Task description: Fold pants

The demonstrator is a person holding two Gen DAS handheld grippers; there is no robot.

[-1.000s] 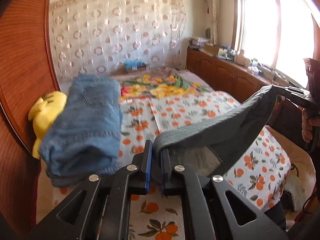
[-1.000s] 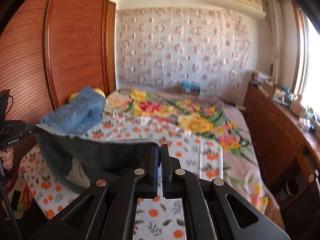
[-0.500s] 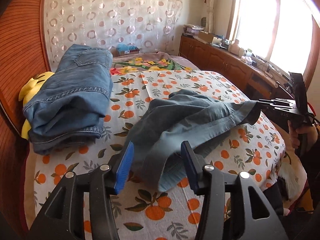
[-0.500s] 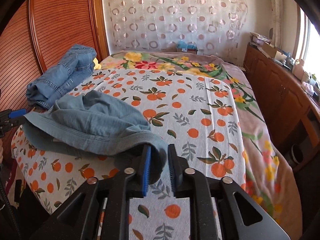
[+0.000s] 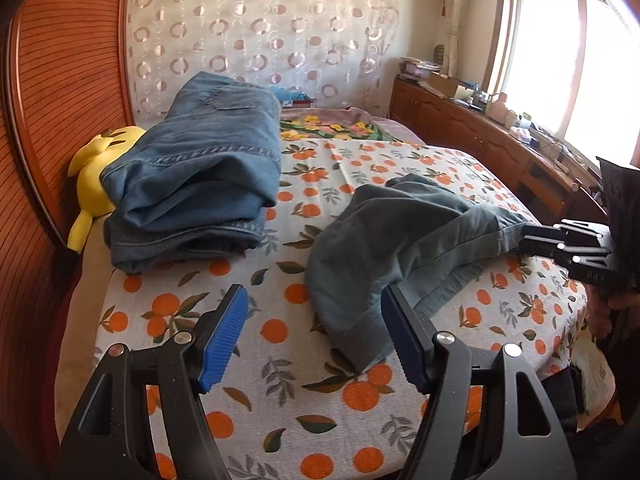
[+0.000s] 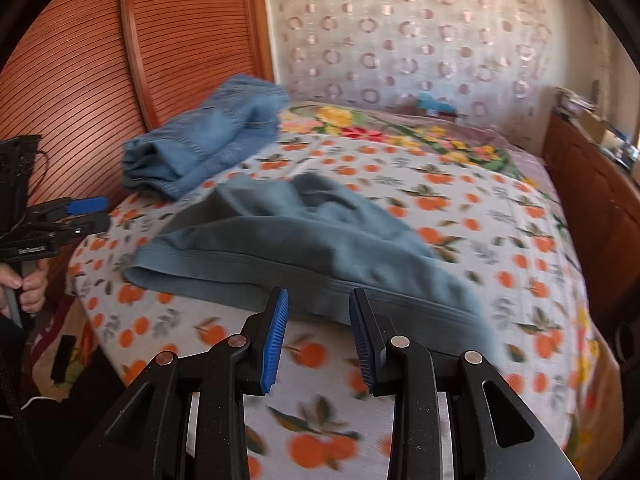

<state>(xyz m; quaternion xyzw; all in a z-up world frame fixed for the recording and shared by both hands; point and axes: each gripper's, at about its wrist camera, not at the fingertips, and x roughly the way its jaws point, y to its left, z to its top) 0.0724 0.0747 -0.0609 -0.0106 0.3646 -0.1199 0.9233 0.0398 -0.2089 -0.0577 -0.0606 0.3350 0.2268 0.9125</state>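
Note:
Grey-blue pants (image 5: 404, 236) lie in a loose rumpled heap on the orange-print bed sheet (image 5: 288, 364). My left gripper (image 5: 314, 312) is open and empty, just short of the pants' near hem. My right gripper (image 6: 318, 312) is open and empty, with the pants' waistband edge (image 6: 304, 280) just beyond its tips. The pants also show in the right wrist view (image 6: 304, 236). Each gripper shows in the other's view: the right one (image 5: 560, 240) by the pants' far edge, the left one (image 6: 68, 216) off the bed's left side.
A folded stack of blue jeans (image 5: 200, 176) lies at the back left, also in the right wrist view (image 6: 204, 140), on a yellow plush toy (image 5: 96, 168). A wooden wardrobe (image 5: 44, 100) stands at the left. A wooden cabinet (image 5: 472, 128) runs under the window on the right.
Both grippers held the pants up by the waistband, lowered them onto the bed and let go. The left opened first and wider, then the right. Both have drawn back slightly.

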